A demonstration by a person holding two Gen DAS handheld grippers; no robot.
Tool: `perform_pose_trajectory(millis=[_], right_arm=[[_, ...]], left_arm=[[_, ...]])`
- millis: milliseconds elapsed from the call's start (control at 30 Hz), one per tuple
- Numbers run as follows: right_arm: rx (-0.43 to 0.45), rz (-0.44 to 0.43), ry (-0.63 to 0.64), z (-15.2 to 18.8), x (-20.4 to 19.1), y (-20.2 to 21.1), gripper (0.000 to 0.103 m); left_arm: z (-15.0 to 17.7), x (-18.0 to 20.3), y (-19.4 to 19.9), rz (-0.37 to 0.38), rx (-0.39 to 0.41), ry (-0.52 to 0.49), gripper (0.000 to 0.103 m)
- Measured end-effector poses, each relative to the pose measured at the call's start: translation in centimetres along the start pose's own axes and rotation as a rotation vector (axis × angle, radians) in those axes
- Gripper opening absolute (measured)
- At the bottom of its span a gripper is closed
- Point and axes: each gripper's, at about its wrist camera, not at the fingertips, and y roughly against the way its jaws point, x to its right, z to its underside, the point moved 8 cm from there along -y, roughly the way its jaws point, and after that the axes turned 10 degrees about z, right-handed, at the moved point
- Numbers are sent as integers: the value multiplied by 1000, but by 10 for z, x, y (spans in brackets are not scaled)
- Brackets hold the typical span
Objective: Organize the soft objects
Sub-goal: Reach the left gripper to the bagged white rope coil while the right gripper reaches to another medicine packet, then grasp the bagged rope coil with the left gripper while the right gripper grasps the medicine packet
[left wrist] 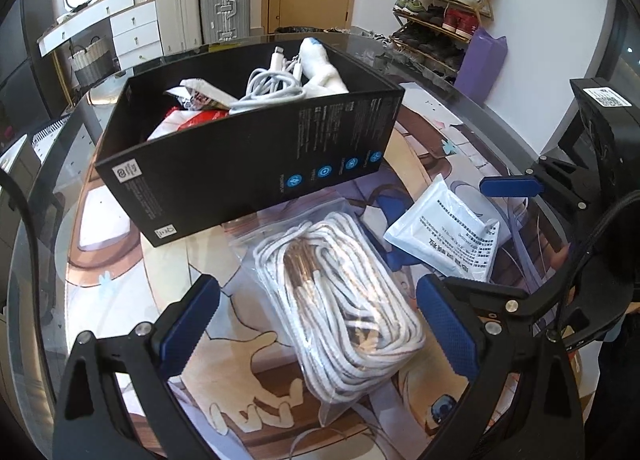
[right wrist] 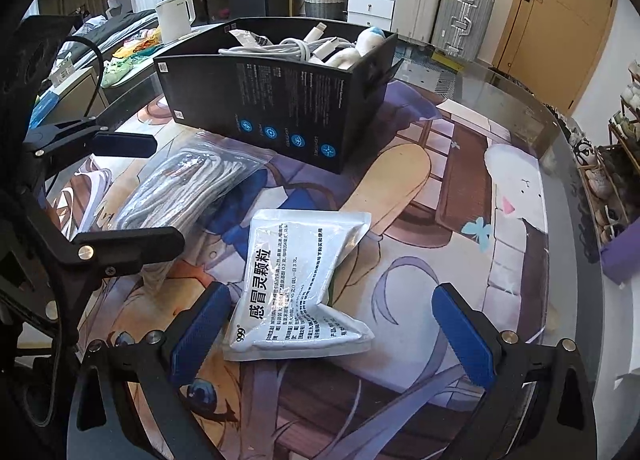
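The surface [right wrist: 516, 108] is stretching ahead of both jaws, its curved rim running past the black box [left wrist: 248, 164], which is sitting beyond them. The left gripper [left wrist: 318, 324] is hovering released, the bagged white rope [left wrist: 340, 300] lying between its jaws — untouched. The right gripper [right wrist: 332, 324] is spreading wide around the white medicine pouch [right wrist: 296, 284], bare mat lying free rightward.

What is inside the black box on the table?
In the black box lie a coiled white cable, a white plush toy and red and white packets. Whatever lies beneath them is hidden by these things and the walls.
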Motion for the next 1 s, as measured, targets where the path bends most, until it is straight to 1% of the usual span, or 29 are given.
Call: perform_pose_trajectory(millis=[167, 400, 600, 700, 733, 800, 867, 900, 967, 1000], right_arm=[[-4, -13, -17, 0, 1, -4, 102], [-3, -35, -40, 0, 3, -8, 102], [0, -31, -47, 1, 3, -7, 102], [8, -31, -42, 0, 1, -5, 102], [10, -32, -42, 0, 1, -5, 101], [19, -36, -38, -1, 0, -3, 97], [27, -40, -35, -2, 0, -1, 85], [31, -41, -34, -3, -1, 0, 83], [37, -44, -31, -4, -2, 1, 74], [41, -46, -29, -5, -3, 2, 73]], left_arm=[[3, -2, -4, -1, -15, 2, 99], [7, -8, -6, -23, -30, -12, 99], [9, -7, -8, -56, -42, -51, 99], [10, -5, -7, -57, -40, -62, 96], [9, -4, -7, -55, -37, -67, 94], [8, -1, -7, -54, -31, -80, 88], [9, 1, -5, -46, -26, -91, 80], [9, 3, -4, -41, -24, -95, 77], [8, 3, -1, -39, -17, -98, 62], [7, 3, 0, -37, -11, -96, 58]])
